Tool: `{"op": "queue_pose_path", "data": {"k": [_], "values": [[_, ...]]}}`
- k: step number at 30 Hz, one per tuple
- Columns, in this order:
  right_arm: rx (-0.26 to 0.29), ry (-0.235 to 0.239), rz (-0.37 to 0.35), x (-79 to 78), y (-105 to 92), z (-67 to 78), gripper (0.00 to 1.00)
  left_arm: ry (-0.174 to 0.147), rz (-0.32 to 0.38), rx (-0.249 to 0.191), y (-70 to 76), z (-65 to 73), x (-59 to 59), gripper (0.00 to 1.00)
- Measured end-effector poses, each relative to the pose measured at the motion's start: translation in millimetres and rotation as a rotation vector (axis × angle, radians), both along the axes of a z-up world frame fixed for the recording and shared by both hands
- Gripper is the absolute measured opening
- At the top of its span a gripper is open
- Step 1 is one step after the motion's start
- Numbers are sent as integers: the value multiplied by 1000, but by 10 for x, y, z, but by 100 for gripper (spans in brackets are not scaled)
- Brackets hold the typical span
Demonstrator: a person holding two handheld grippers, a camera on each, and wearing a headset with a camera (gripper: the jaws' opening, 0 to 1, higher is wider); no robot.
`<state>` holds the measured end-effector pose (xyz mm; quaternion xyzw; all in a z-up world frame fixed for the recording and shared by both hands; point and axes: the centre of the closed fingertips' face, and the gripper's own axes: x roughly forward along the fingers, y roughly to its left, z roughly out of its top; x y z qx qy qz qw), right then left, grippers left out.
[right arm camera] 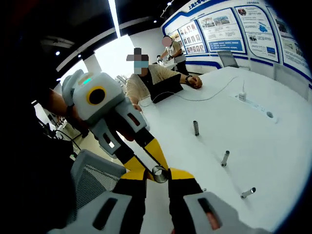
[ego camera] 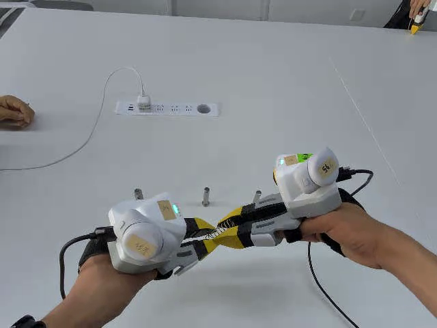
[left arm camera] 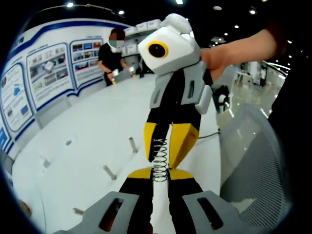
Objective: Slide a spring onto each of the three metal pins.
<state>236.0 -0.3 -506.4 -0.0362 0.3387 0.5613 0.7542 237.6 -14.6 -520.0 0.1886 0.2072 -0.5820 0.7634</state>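
— Where is the spring [left arm camera: 160, 156]?
— In the air between the two tools, above the table [ego camera: 287, 82], on the person's side of the pins. The left gripper [ego camera: 207, 237] has its jaws pinched together on one end. The right gripper [ego camera: 235, 229] meets it nose to nose, jaws closed on the other end.
— Both squeezing the same small coil?
— It looks so (in the right gripper view it shows end-on, a little ring between the yellow tips).
— And the pins?
— Three in a row, near the tips and beyond them. The far-left pin [ego camera: 138, 194] seems to carry coils already; the middle pin [ego camera: 205, 197] and the right pin [ego camera: 257, 197] look bare.
— What could go wrong?
— With two grips on one springy thing, a twist or tug may bend it, or it may shoot out when one side lets go and roll away. The pins stand free, I think, so a low jaw could tip one, or a tilted spring could catch on a pin's top.
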Motion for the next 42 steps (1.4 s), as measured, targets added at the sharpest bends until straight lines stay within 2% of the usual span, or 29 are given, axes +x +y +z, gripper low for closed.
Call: {"op": "queue_pose_path", "data": {"k": [5,10,13,17,31,42], "values": [[-16,-13,48,-2,4,44,18,-4,-13,-6,-7,35,-13,10],[-66,-35,134,-60,0,16,18,-4,-35,-11,-25,48,-39,10],[-84,-61,173,-63,-17,-4,14,-5,-52,-9,-36,50,-65,10],[-82,-48,189,-83,-17,-16,13,-2,-67,-7,-46,49,-84,10],[-130,-100,281,-163,-40,-94,12,20,-104,2,-56,-7,-131,10],[-135,-96,282,-157,-27,-126,12,43,-82,-12,-56,-65,-133,11]]}}
